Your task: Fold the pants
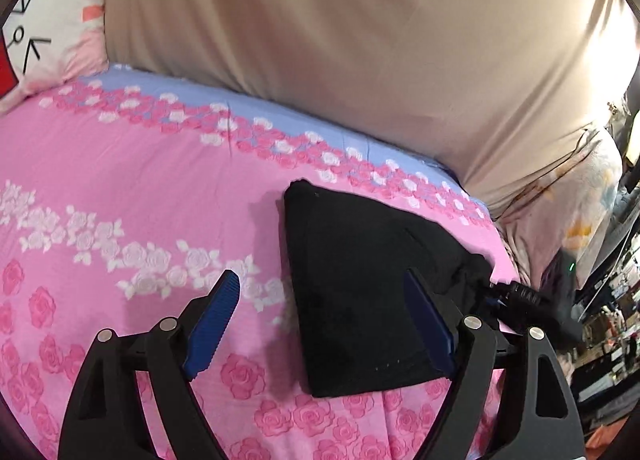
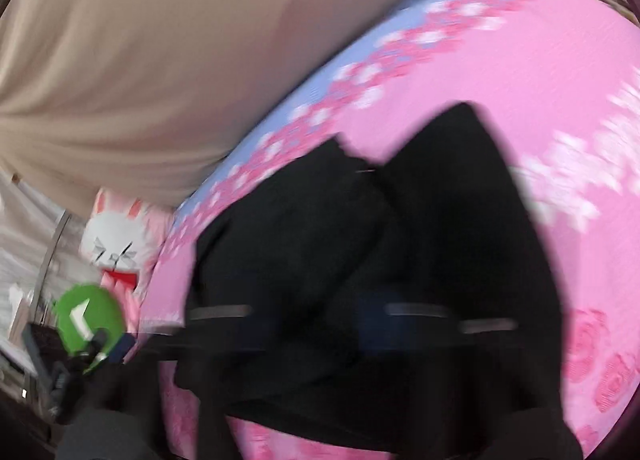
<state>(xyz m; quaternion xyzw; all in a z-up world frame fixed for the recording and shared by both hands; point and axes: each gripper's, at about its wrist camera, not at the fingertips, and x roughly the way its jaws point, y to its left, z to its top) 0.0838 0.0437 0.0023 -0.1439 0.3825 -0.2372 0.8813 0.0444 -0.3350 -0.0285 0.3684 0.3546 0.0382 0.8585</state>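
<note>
The black pants (image 1: 360, 284) lie folded on the pink floral bedsheet (image 1: 120, 188). My left gripper (image 1: 324, 296) is open above the sheet; its blue-padded fingers (image 1: 216, 316) straddle the left edge of the pants, holding nothing. The right wrist view is heavily motion-blurred: the black pants (image 2: 400, 240) fill its centre, bunched and folded. The right gripper's fingers are dark blurred shapes in front of the black cloth, and their spacing cannot be made out. The other gripper shows at the pants' right edge in the left wrist view (image 1: 520, 300).
A beige cushion or headboard (image 1: 360, 40) rises behind the bed. A white cartoon rabbit pillow (image 1: 48, 28) lies at the far left corner, and it also shows in the right wrist view (image 2: 116, 244). Cluttered shelves (image 1: 612, 300) stand past the bed's right edge.
</note>
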